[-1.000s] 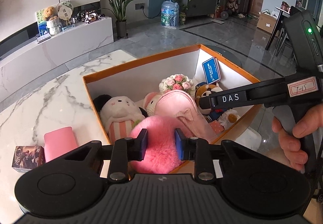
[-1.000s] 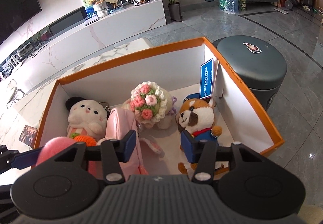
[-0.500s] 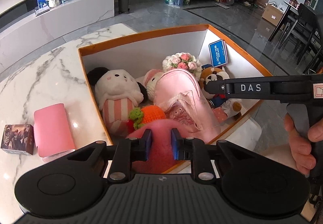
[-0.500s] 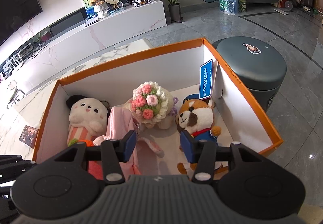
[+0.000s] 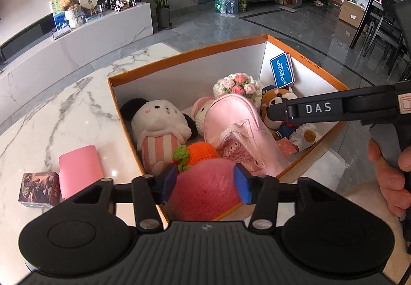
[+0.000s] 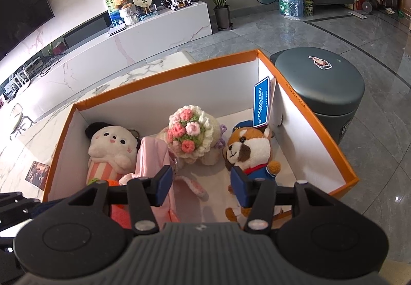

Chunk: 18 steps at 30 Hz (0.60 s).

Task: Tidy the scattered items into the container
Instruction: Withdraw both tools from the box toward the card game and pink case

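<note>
"DAS" on the right hand-held gripper [image 5: 316, 108]; blue tag [image 6: 261, 102] apparently reads "OCEAN PARK".

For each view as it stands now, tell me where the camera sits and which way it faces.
Left wrist: sits on the left gripper, angled down over the fluffy pink ball into the orange box; the right gripper's arm and a hand cross at right.
Right wrist: sits on the right gripper, angled down into the box; only its own fingers show.
Shared: box, panda plush, crochet bouquet.
</note>
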{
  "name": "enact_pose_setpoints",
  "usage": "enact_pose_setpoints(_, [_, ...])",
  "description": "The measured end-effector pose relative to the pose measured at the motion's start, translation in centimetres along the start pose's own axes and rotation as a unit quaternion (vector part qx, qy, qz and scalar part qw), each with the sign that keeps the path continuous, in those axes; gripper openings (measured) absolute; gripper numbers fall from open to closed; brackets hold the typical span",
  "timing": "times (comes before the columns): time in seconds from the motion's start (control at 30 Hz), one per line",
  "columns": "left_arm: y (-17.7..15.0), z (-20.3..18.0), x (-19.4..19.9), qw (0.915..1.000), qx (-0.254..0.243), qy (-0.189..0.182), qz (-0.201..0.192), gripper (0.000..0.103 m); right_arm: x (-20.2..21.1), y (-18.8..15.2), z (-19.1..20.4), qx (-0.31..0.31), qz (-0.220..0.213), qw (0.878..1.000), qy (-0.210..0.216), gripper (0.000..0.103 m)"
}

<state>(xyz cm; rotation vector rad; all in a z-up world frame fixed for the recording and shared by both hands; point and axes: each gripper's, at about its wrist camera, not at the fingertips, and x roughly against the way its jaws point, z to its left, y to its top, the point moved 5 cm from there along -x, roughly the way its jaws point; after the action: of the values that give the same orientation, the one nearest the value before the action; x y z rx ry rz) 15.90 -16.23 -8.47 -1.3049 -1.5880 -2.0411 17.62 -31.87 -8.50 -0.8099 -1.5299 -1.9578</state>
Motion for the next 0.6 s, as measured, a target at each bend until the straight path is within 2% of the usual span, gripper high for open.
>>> enact_pose_setpoints(0.2, [0.2,-0.3,1.3,0.9997,-0.009,0.007,-0.021,0.07,0.2,0.0,-0.8,-0.019,-0.004,1.0,-0.003,0.057])
enact_pose_setpoints(0.6, [-1.4,2.0,5.1,0.9979,0.032,0.027,-0.049,0.074,2.1,-0.2,-0.8,-0.014,-0.047,0.998,-0.039,0.061])
